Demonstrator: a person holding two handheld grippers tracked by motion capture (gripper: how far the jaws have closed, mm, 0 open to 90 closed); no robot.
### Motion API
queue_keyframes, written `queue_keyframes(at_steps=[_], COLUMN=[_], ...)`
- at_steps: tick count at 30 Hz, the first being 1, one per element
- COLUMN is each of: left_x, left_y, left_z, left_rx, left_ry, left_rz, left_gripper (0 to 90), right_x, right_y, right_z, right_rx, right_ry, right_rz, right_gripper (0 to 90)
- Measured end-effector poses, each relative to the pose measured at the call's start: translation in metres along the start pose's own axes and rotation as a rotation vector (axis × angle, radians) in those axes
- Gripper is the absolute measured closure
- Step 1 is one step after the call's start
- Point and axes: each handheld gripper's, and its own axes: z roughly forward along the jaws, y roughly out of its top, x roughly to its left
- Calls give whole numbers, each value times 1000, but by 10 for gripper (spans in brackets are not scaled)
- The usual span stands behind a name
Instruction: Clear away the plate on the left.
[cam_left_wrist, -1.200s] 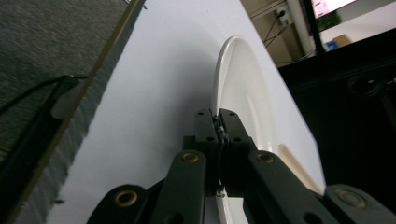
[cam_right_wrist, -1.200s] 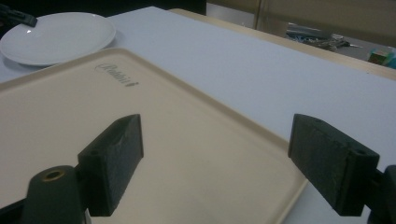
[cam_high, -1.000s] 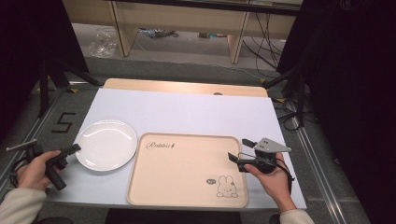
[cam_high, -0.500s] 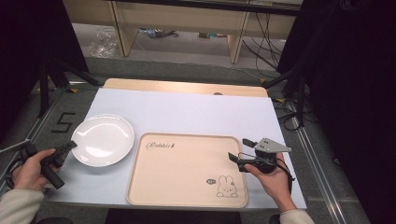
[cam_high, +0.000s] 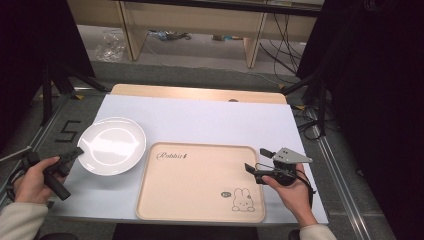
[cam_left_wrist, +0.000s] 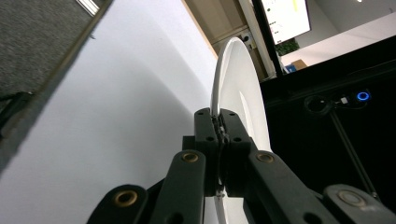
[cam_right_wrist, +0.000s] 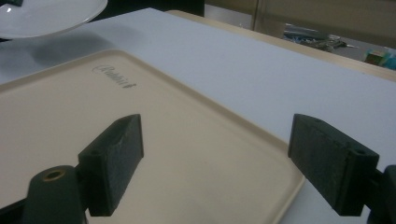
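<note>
Near the table's front-left edge, the left gripper (cam_high: 70, 156) is clamped on the rim of the round white plate (cam_high: 112, 145), lifted beside the beige rectangular rabbit-printed tray (cam_high: 200, 185). Placing it there likely remains. The right gripper (cam_high: 256, 169) waits at the tray's right edge, jaws apart.

A white-topped table (cam_high: 210, 120) carries a beige tray (cam_high: 195, 200) near its front edge.

Glossy white ceramic-looking plate (cam_high: 112, 145), matt beige plastic tray (cam_high: 200, 215)
</note>
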Motion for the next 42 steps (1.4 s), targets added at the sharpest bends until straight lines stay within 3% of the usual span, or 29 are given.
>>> queue_keyframes(at_steps=[20, 42], left_x=[-21, -41], left_y=[-12, -27], left_z=[15, 33], left_rx=[50, 109], left_ry=[-57, -106], left_rz=[-8, 15], left_gripper=[871, 871], right_x=[-1, -1], right_y=[0, 0], right_z=[0, 0], right_rx=[4, 1], right_ry=[-4, 2], right_rz=[-4, -4], right_gripper=[190, 190])
